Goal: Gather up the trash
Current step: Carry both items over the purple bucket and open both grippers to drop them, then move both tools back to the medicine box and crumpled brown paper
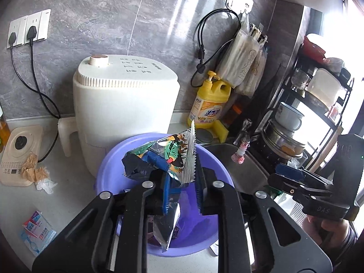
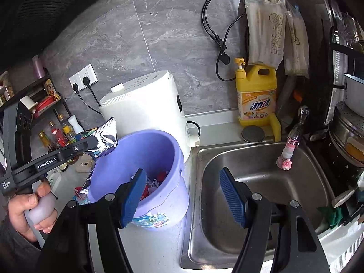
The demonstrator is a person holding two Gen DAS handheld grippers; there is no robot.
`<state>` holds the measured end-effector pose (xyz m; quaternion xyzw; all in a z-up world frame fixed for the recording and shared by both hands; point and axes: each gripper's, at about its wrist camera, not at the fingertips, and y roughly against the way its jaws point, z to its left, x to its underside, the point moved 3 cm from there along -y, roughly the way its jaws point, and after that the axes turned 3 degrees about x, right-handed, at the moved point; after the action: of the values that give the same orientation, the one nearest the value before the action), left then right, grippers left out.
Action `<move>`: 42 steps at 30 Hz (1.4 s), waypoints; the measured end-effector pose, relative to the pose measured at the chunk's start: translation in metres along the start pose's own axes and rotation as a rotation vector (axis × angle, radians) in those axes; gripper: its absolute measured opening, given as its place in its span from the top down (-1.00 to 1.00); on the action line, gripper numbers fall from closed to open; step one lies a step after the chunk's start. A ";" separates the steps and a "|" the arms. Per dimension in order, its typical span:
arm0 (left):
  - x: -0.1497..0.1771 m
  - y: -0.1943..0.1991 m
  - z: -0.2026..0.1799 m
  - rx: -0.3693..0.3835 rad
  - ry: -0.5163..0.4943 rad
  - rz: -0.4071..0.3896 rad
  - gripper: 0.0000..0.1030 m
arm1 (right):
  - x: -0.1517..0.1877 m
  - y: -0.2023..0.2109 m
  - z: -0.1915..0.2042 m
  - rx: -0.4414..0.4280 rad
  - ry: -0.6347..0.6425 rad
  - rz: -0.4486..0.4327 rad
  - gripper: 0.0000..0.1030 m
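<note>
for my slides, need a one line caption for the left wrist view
Left gripper with a foil snack bag between its fingers above a purple bucket on a kitchen counter.

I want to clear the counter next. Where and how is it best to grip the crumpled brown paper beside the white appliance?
Grip the crumpled brown paper on its raised upper folds, coming from above with the jaws across its narrow width. It lies loose and bunched, partly on the cream base, so the folds probably give the fingers something to pinch. The white tissue beside it needs its own grip.
</note>
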<state>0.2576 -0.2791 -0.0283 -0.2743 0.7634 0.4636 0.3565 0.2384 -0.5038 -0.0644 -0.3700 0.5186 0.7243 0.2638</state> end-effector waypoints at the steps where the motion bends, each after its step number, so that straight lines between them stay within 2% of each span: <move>1: -0.001 0.000 -0.004 -0.002 -0.007 -0.012 -0.38 | 0.000 0.001 -0.004 0.005 -0.005 0.000 -0.29; 2: -0.002 0.003 -0.007 -0.004 -0.018 -0.034 -0.54 | 0.000 0.001 -0.008 0.008 -0.010 0.000 -0.29; 6: -0.006 0.012 -0.001 -0.037 -0.012 -0.050 -0.71 | -0.002 -0.003 -0.013 0.002 -0.027 -0.005 -0.29; 15: 0.005 0.059 0.057 -0.214 0.073 -0.073 -0.85 | -0.007 -0.019 0.024 -0.091 0.002 0.005 -0.29; 22: 0.022 0.101 0.096 -0.319 0.112 -0.087 -0.86 | -0.006 -0.030 0.075 -0.174 0.056 0.017 -0.41; 31: 0.052 0.143 0.146 -0.429 0.170 -0.072 -0.86 | 0.005 -0.048 0.150 -0.289 0.150 0.067 -0.41; 42: 0.083 0.174 0.197 -0.472 0.208 -0.039 -0.86 | 0.018 -0.070 0.222 -0.335 0.229 0.119 -0.41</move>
<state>0.1349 -0.0353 -0.0684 -0.4109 0.6611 0.5913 0.2110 0.2231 -0.2714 -0.0762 -0.4574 0.4384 0.7678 0.0947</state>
